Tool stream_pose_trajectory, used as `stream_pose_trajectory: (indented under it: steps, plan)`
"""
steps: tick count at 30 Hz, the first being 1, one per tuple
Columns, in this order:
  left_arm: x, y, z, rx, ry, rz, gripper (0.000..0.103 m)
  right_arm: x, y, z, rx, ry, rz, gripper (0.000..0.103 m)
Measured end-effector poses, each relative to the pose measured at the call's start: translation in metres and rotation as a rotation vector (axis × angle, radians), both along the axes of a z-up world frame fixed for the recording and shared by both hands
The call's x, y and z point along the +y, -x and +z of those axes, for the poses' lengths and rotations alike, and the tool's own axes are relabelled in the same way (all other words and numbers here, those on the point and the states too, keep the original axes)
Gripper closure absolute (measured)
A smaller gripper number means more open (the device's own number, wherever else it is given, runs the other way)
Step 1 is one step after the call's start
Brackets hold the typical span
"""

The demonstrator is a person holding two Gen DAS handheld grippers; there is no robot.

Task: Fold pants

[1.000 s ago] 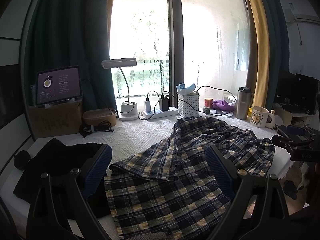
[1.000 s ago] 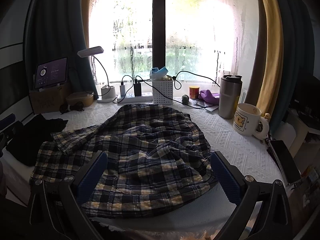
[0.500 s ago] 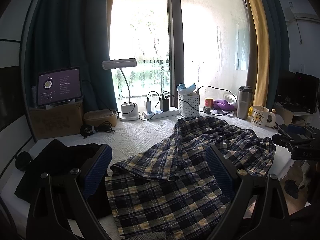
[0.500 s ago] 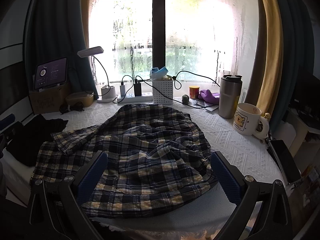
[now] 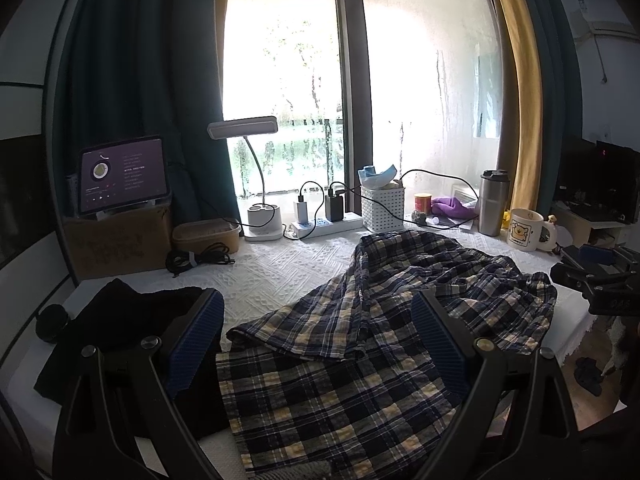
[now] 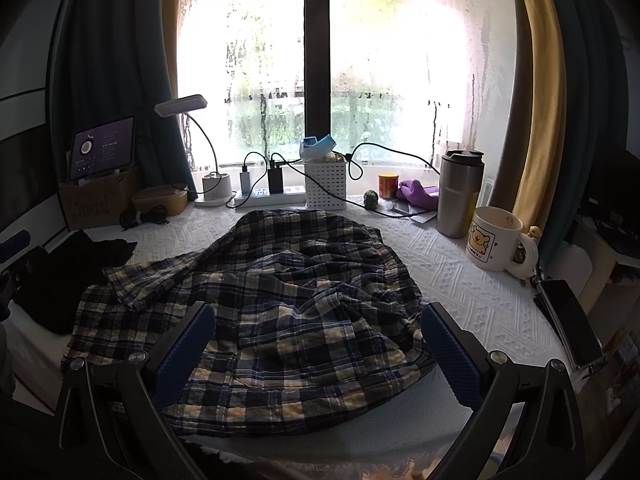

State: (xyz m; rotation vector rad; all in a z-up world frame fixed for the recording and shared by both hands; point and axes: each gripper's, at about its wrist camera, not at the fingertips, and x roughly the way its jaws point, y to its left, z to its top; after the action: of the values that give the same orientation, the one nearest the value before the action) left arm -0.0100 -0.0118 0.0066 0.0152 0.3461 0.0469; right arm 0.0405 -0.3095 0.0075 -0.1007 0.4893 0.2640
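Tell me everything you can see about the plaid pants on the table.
The plaid pants are thin, crinkled woven cloth in navy, white and pale yellow checks. They lie unfolded and rumpled in a loose heap on the white textured table cover, one leg flopped over the other towards the black garment, which one edge seems to meet. The near hem reaches the table's front edge. Both the left tongs and right tongs hang open above them, holding nothing.

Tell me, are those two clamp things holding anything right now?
Nothing. The left gripper and right gripper are both open above the crumpled navy-and-yellow plaid cotton pants.
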Motion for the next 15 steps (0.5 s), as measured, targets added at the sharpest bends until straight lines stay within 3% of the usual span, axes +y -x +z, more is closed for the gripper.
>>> stream_pose_trajectory:
  steps: [15]
  plan:
    - [-0.0031,0.0024,0.0008,0.002,0.007,-0.015,0.009,0.0002,-0.0006,-0.0003,0.002,-0.001,-0.001,0.0]
